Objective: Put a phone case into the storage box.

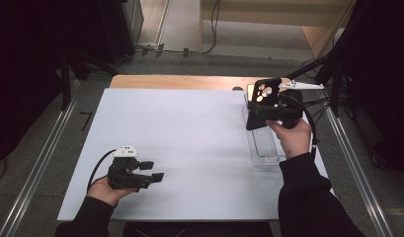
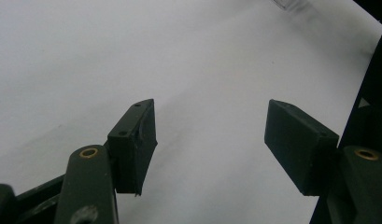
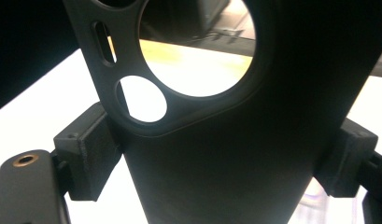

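A black phone case (image 1: 262, 98) with round camera cut-outs stands upright in my right gripper (image 1: 268, 112), above the clear tray at the table's right side. In the right gripper view the phone case (image 3: 235, 140) sits squarely between both pads, which press its two edges. My left gripper (image 1: 152, 170) rests low over the white sheet near the front left, held in a hand, pointing right. In the left gripper view its fingertips (image 2: 132, 140) stand well apart with only bare white sheet between them.
A clear plastic tray (image 1: 261, 148) lies along the right edge of the white sheet (image 1: 189, 143). A wooden table edge (image 1: 180, 81) shows beyond the sheet. Metal rails (image 1: 36, 163) run along both sides of the table.
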`<action>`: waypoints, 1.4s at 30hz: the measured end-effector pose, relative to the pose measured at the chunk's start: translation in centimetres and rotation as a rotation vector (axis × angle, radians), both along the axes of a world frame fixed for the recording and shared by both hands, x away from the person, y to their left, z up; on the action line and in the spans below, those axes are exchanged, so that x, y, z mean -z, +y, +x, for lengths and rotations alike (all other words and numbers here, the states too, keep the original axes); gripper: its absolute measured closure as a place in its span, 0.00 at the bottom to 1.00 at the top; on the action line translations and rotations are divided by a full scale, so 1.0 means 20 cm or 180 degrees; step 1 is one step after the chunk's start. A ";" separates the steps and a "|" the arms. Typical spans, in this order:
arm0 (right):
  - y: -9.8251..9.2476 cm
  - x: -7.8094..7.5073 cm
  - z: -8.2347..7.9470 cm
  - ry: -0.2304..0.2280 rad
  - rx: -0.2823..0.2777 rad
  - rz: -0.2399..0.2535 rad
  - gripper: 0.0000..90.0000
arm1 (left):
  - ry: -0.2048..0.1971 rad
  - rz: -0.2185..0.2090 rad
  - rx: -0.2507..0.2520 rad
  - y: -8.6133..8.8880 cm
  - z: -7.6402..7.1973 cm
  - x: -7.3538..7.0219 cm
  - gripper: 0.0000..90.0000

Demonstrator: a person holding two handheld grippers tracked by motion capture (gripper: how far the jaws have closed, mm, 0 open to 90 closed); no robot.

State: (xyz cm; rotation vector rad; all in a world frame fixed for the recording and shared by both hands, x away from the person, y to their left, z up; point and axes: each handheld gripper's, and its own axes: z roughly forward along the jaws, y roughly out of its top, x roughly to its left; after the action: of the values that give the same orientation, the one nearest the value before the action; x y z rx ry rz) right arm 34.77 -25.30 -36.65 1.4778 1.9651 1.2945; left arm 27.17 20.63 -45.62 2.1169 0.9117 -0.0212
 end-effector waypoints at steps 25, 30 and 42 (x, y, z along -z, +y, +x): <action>-0.13 0.31 0.30 0.0293 0.0593 -0.0050 0.14 | -0.0013 -0.0032 0.0014 0.00 0.02 0.00 0.38; -0.10 0.39 0.36 0.0371 0.0596 -0.0108 0.14 | -0.0023 -0.0052 0.0026 0.00 0.02 0.00 0.38; -0.07 0.45 0.49 0.0502 0.0724 -0.0227 0.14 | -0.0027 -0.0037 0.0029 -0.01 0.03 0.00 0.38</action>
State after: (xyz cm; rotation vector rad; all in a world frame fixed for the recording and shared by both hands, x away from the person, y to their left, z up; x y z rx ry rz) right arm 44.48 -26.73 -45.70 1.7557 1.8497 1.0297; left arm 27.68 20.50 -45.65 2.1088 0.8950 -0.0221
